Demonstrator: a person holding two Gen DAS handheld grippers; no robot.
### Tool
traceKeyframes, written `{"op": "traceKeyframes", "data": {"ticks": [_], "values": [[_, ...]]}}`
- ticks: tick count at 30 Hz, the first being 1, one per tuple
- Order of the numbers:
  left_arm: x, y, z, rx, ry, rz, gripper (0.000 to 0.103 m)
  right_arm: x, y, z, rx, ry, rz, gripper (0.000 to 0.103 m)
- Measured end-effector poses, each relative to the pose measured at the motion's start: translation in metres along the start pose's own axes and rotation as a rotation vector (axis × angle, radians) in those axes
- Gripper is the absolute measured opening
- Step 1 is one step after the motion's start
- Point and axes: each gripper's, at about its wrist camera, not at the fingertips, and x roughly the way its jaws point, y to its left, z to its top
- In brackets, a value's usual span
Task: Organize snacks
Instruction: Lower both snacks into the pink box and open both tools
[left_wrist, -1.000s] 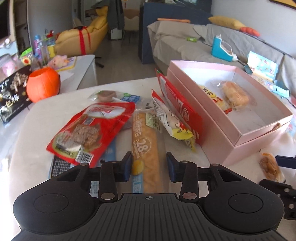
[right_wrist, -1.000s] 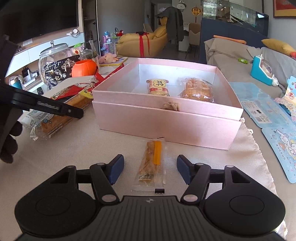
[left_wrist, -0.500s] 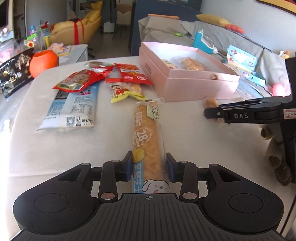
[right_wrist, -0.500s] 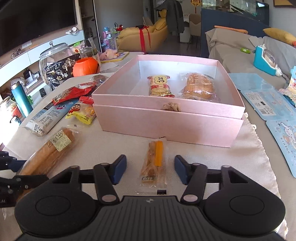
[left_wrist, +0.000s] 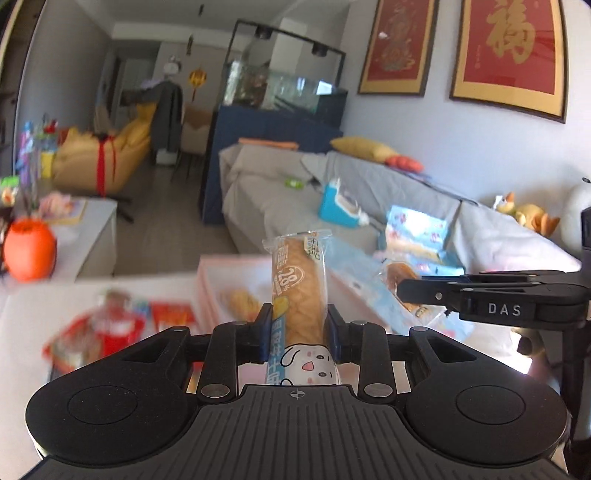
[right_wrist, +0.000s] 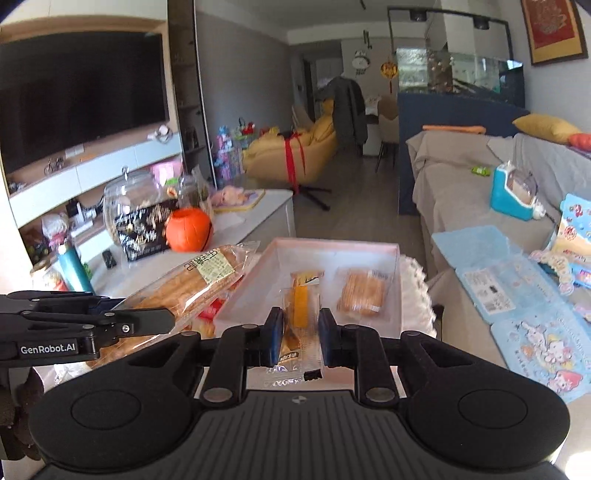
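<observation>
Grey sofa (left_wrist: 369, 192), television (right_wrist: 85, 96) (dark) — sunlit

We have closed our right gripper (right_wrist: 300, 341) on the small snack packet (right_wrist: 297, 325) and lifted it off the table; our left gripper (left_wrist: 298, 328), jaws closing on the long bread packet (left_wrist: 299, 291), has raised it too.

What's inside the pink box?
Inside the pink box lies a wrapped square cracker. The small snack packet in the right hand-held gripper covers the rest.

Red snack packs (left_wrist: 110, 328) blurred, print unreadable.
</observation>
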Motion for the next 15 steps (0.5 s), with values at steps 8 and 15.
{"op": "traceKeyframes", "data": {"ticks": [8, 15], "values": [[0.079, 0.078, 0.000, -0.235, -0.125, -0.038, 0.037, 0.098, -0.033, 0.034, 0.180, -0.101, -0.157, 0.071], [0.080, 0.107, -0.013, -0.269, -0.157, -0.108, 0.037, 0.114, -0.009, -0.018, 0.054, -0.318, -0.296, 0.072]]}}
